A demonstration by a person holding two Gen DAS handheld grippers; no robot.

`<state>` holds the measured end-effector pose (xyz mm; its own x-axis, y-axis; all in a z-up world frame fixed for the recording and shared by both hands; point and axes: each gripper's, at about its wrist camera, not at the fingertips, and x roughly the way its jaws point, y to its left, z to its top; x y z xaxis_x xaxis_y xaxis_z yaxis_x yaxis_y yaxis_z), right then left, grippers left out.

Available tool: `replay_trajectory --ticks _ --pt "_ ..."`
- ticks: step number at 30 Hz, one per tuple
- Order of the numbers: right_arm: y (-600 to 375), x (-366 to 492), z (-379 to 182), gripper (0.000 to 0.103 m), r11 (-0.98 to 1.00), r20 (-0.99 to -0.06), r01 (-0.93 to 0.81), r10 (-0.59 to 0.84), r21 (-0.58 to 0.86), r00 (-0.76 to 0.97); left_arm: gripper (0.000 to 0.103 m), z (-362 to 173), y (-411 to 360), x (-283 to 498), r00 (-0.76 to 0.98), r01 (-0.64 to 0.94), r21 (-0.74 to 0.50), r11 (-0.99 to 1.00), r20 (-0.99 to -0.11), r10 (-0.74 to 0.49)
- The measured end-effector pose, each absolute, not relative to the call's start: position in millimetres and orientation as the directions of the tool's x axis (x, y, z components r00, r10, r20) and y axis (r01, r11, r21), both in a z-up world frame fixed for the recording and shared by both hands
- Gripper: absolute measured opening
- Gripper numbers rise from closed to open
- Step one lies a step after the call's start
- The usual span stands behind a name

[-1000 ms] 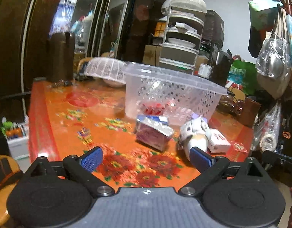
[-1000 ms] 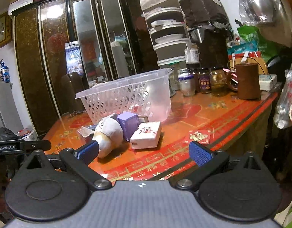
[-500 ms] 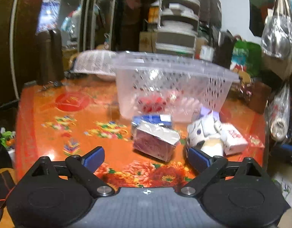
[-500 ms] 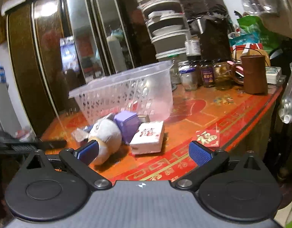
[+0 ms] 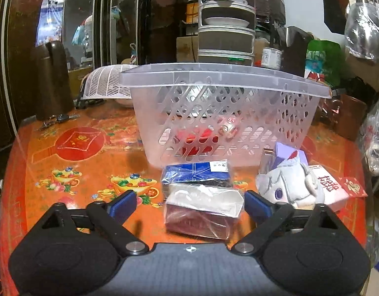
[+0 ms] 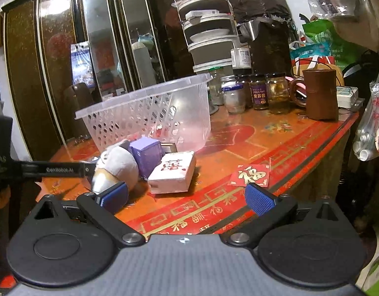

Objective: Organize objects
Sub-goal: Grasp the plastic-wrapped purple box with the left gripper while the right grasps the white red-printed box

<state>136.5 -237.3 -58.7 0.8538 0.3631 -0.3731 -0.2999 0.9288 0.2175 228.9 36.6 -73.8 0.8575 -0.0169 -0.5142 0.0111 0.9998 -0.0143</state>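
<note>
A clear plastic basket (image 5: 224, 113) stands on the orange-red table (image 5: 85, 162), with a red item (image 5: 194, 135) inside. In front of it lie a blue packet (image 5: 196, 172), a silver-and-maroon wrapped packet (image 5: 201, 212), a grey plush toy (image 5: 288, 187), a purple box (image 5: 288, 153) and a white box with red characters (image 5: 330, 187). My left gripper (image 5: 189, 206) is open, its fingers on either side of the wrapped packet. My right gripper (image 6: 187, 197) is open and empty, just in front of the white box (image 6: 174, 172) and the plush (image 6: 117, 165).
Jars (image 6: 261, 93) and a brown mug (image 6: 320, 93) stand at the table's back right. A red envelope (image 6: 251, 175) lies near the table edge. A dark thermos (image 5: 51, 79), keys (image 5: 58, 119) and a white mesh cover (image 5: 108, 83) are at the back left. Bags (image 5: 364, 24) hang on the right.
My left gripper has moved forward and down, so the wrapped packet now sits between its open fingers. My right gripper has moved slightly closer to the white box.
</note>
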Motion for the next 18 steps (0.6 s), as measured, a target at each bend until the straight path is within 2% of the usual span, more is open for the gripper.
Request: replay_trajectory --ticks 2,4,11,15,18 --pt "-235 141 -61 0.103 0.926 -0.377 -0.309 0.372 0.217 0.848 0.082 -75 37 231 0.851 0.016 -0.022 1.000 -0.525 -0.025" --pt "-230 146 -63 0.103 0.923 -0.382 -0.317 0.379 0.217 0.843 0.069 -76 39 231 0.847 0.018 -0.036 0.999 -0.530 -0.035" --pt "-212 162 -60 0.102 0.934 -0.390 -0.319 0.357 0.163 0.849 0.069 -74 49 219 0.865 -0.004 -0.065 0.998 -0.501 -0.029" --pt "-202 177 -62 0.088 0.946 -0.426 -0.299 0.322 0.122 0.845 0.069 -74 51 220 0.864 0.000 -0.073 0.997 -0.503 -0.037" --pt "-193 184 -63 0.088 0.940 -0.443 -0.325 0.335 0.101 0.831 0.069 -75 56 222 0.859 -0.009 -0.095 0.995 -0.510 -0.041"
